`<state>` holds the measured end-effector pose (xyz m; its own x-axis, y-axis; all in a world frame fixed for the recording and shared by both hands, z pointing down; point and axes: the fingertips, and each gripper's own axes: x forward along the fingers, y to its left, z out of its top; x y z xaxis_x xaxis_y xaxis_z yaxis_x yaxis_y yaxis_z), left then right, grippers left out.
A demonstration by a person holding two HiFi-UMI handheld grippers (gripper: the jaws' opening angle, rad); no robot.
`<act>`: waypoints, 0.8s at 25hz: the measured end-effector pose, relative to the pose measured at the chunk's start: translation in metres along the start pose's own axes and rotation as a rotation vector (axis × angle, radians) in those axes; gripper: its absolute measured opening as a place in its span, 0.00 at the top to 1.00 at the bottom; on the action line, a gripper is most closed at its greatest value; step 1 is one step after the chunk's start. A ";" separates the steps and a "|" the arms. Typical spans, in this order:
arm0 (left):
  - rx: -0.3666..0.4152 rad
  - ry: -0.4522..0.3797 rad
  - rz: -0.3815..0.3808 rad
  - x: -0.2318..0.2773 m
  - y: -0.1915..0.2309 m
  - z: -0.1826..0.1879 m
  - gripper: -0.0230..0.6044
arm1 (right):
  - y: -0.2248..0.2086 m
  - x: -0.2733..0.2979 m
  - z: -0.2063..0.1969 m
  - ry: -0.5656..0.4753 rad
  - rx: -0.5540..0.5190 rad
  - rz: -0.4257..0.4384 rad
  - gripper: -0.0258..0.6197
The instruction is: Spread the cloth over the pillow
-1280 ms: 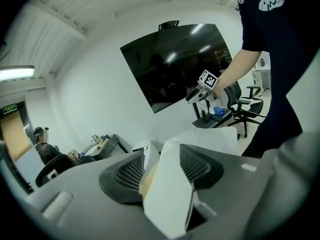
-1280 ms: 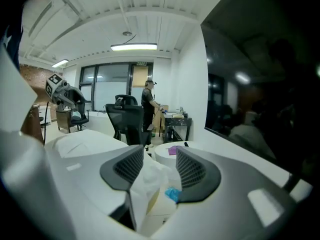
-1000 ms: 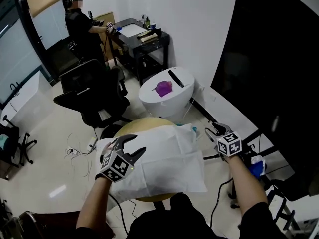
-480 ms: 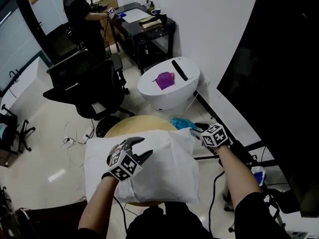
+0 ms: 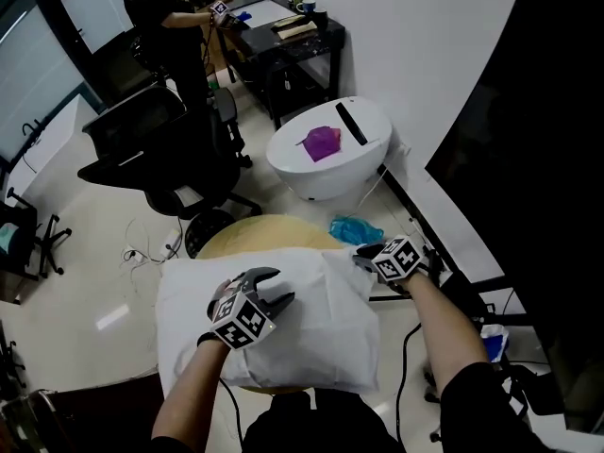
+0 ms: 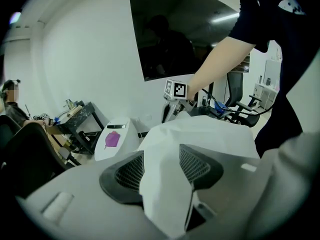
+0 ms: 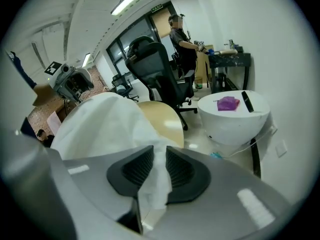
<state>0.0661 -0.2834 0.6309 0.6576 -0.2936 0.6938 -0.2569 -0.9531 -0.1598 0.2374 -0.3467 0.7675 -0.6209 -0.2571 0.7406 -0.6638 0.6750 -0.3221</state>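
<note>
White thin cloth [image 5: 311, 338] lay on the soft pillow on the round wooden desk [image 5: 247, 234]. The left gripper [image 5: 276, 293] clamped its middle. The right gripper [image 5: 362, 253], jaws just closing, pinched its 2 o'clock corner.

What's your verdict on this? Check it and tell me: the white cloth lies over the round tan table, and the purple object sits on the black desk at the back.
Wrong in one respect: the purple object sits on the white round stand, not on the black desk. The head view shows this. The rest holds: the white cloth lies over the round tan table.
</note>
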 end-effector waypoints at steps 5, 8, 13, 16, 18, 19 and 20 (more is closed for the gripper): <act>-0.005 0.024 -0.028 0.010 -0.008 -0.007 0.62 | -0.001 0.002 -0.001 0.007 -0.023 -0.002 0.94; -0.014 0.028 -0.030 0.012 -0.008 -0.009 0.62 | -0.005 -0.004 0.005 -0.010 -0.045 -0.026 0.94; -0.023 0.032 -0.032 0.016 -0.008 -0.011 0.63 | -0.009 -0.016 0.017 -0.021 -0.094 -0.052 0.94; -0.028 0.030 -0.033 0.017 -0.009 -0.011 0.63 | -0.011 -0.019 0.019 -0.007 -0.121 -0.067 0.94; -0.033 0.028 -0.036 0.016 -0.009 -0.011 0.63 | -0.016 -0.022 0.024 -0.017 -0.129 -0.097 0.94; -0.034 0.028 -0.037 0.016 -0.009 -0.011 0.63 | -0.019 -0.024 0.027 -0.028 -0.130 -0.111 0.94; -0.033 0.028 -0.037 0.017 -0.010 -0.010 0.63 | -0.021 -0.025 0.031 -0.036 -0.131 -0.123 0.94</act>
<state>0.0720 -0.2785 0.6512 0.6474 -0.2554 0.7181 -0.2563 -0.9603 -0.1104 0.2545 -0.3760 0.7372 -0.5549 -0.3661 0.7470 -0.6766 0.7210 -0.1492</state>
